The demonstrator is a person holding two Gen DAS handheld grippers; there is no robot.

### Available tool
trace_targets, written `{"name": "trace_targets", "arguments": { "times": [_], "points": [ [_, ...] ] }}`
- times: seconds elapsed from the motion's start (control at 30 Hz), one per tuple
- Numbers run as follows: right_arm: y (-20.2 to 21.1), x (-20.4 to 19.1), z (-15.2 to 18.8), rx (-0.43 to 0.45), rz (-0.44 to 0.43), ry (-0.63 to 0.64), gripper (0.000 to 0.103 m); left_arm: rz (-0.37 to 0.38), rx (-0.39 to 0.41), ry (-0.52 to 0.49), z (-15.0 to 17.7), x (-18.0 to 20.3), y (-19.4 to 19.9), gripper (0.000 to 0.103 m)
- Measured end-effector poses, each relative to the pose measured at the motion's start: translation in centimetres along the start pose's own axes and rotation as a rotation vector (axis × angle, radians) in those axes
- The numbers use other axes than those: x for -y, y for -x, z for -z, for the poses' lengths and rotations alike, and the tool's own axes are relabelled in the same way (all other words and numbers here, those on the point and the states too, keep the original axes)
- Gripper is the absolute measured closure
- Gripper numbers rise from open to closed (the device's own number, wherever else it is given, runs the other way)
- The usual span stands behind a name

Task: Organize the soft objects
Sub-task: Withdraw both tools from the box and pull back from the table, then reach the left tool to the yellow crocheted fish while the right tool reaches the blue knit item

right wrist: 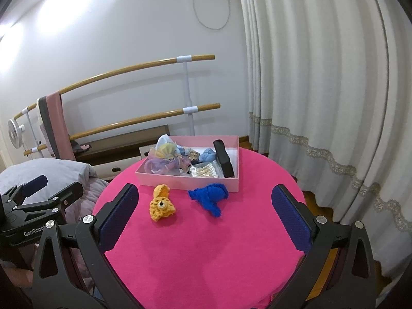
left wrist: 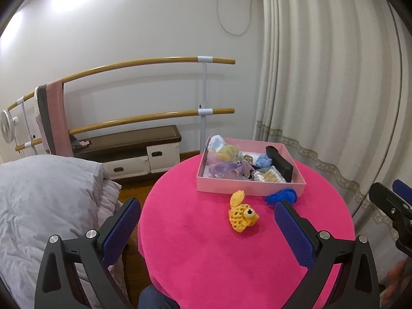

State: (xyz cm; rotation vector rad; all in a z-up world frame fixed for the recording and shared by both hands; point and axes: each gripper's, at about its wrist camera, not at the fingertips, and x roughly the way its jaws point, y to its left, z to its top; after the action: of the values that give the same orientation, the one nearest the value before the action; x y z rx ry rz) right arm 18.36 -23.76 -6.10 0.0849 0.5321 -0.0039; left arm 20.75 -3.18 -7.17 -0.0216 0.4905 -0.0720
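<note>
A yellow crocheted fish (left wrist: 242, 215) (right wrist: 162, 204) and a blue crocheted piece (left wrist: 281, 196) (right wrist: 209, 196) lie on the round pink table (left wrist: 219, 252) (right wrist: 206, 252), just in front of a pink box (left wrist: 247, 186) (right wrist: 190, 180). The box holds pastel scrunchies (left wrist: 226, 163) (right wrist: 164, 158), a light blue soft item, cotton swabs and a black case. My left gripper (left wrist: 207, 215) is open and empty above the table's near left. My right gripper (right wrist: 205, 200) is open and empty, short of both crocheted pieces.
A grey duvet (left wrist: 49, 206) lies left of the table. Wooden barre rails (left wrist: 144, 64) with a pink towel stand at the wall above a low bench with drawers. Cream curtains (left wrist: 334, 90) hang on the right. A small fan stands far left.
</note>
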Motion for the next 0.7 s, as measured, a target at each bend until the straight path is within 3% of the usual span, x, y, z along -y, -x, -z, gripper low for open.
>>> {"name": "trace_targets", "arguments": {
  "times": [0.33,0.7],
  "points": [
    [-2.9,1.7,0.6,-0.064,0.016,-0.022,0.0,0.026,-0.086,-0.003,0.4,0.4,-3.9,0.0],
    [-9.9,3.7,2.7,-0.214,0.018,-0.057,0.0,0.054,-0.218,-0.028,0.5,1.7,-12.0,0.0]
  ]
}}
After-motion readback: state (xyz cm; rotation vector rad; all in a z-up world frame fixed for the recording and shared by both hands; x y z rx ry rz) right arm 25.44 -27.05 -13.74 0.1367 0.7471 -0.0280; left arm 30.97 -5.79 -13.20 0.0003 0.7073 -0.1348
